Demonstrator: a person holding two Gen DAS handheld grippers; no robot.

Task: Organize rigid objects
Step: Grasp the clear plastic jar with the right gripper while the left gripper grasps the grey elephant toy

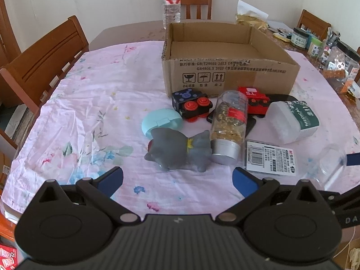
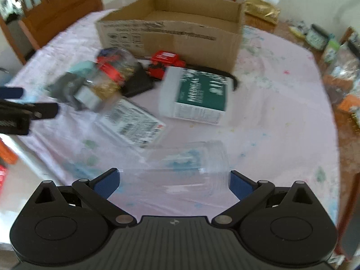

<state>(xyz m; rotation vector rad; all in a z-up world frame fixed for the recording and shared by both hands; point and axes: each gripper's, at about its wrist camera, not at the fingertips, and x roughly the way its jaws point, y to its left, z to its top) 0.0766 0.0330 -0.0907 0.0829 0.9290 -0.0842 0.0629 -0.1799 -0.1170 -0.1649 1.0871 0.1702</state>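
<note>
An open, empty cardboard box (image 1: 229, 67) stands at the back of the pink cloth. In front of it lie a grey toy animal (image 1: 177, 150), a teal round case (image 1: 160, 122), a black toy train (image 1: 191, 103), a red toy train (image 1: 254, 99), a clear bottle of gold capsules (image 1: 229, 126), a white and green medical box (image 1: 292, 121) and a barcode packet (image 1: 271, 158). My left gripper (image 1: 177, 180) is open just short of the grey toy. My right gripper (image 2: 173, 180) is open around a clear plastic cup (image 2: 186, 164) lying on the cloth; the cup also shows in the left wrist view (image 1: 331, 159).
Wooden chairs (image 1: 45, 63) stand at the left and behind. A water bottle (image 1: 171, 2) stands behind the box. Jars and bags (image 1: 319, 45) crowd the table's right side. The right wrist view is motion-blurred.
</note>
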